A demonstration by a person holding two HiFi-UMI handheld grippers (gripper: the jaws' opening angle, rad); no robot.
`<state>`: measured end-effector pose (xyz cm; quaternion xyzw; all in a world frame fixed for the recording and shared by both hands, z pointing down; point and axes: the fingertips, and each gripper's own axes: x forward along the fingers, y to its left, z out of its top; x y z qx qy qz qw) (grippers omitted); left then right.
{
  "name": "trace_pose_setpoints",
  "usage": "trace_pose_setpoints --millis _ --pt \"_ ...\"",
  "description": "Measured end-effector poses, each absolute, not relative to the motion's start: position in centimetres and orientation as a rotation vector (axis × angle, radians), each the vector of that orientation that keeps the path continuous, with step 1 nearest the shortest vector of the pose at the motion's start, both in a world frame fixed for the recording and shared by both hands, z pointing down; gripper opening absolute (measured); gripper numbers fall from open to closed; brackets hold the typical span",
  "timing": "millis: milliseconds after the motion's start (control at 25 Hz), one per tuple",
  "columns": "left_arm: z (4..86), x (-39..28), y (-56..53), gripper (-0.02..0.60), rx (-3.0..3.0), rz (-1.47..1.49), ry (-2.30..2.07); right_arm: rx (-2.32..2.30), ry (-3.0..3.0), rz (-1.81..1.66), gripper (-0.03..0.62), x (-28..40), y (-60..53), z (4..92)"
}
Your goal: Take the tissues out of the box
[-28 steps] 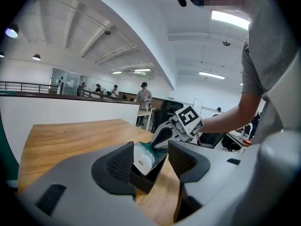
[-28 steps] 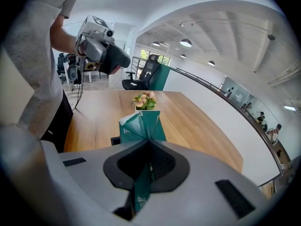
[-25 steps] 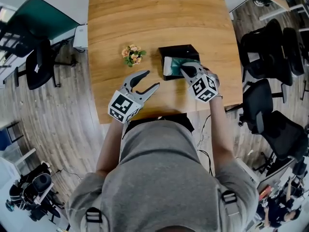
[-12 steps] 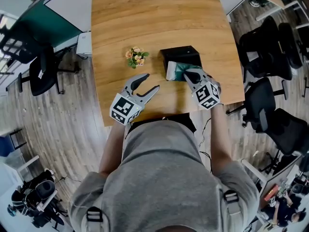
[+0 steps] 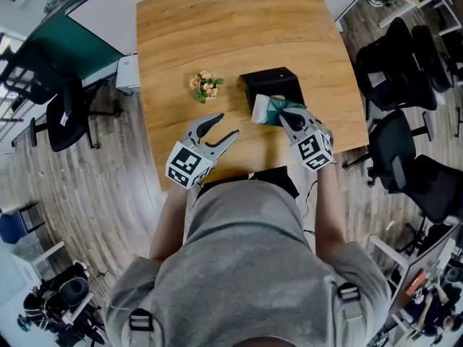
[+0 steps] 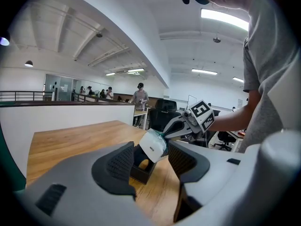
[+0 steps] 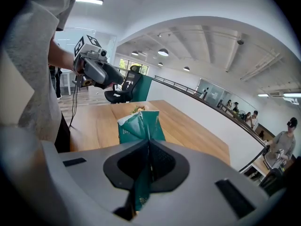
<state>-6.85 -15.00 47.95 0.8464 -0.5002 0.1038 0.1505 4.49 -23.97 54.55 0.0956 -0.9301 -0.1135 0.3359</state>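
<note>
one tissue pack [image 5: 265, 108] clamped in right gripper [image 5: 283, 114] jaws — left gripper [image 5: 225, 123] jaws apart; pack hides box [image 5: 270, 82] front.

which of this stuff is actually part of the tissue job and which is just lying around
Part of the job:
- tissue pack, pinched in the shut right gripper
- black box on the table
- left gripper, open, holding nothing

Just lying about:
- small flower bunch
- office chairs around the table

Smooth, satin wood-grain tabletop [image 5: 217, 35]; the tissue pack [image 7: 138, 126] is crinkled glossy film, probably plastic; the box [image 5: 271, 82] is matt black.
</note>
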Motion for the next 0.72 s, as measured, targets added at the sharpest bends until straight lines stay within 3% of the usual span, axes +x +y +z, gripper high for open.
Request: trace_pose_setpoints --millis 720 --pt "48.31 -6.46 -14.70 0.238 2.464 0.327 -1.397 0.307 -2.448 -0.351 0.006 4.93 -23.01 53.75"
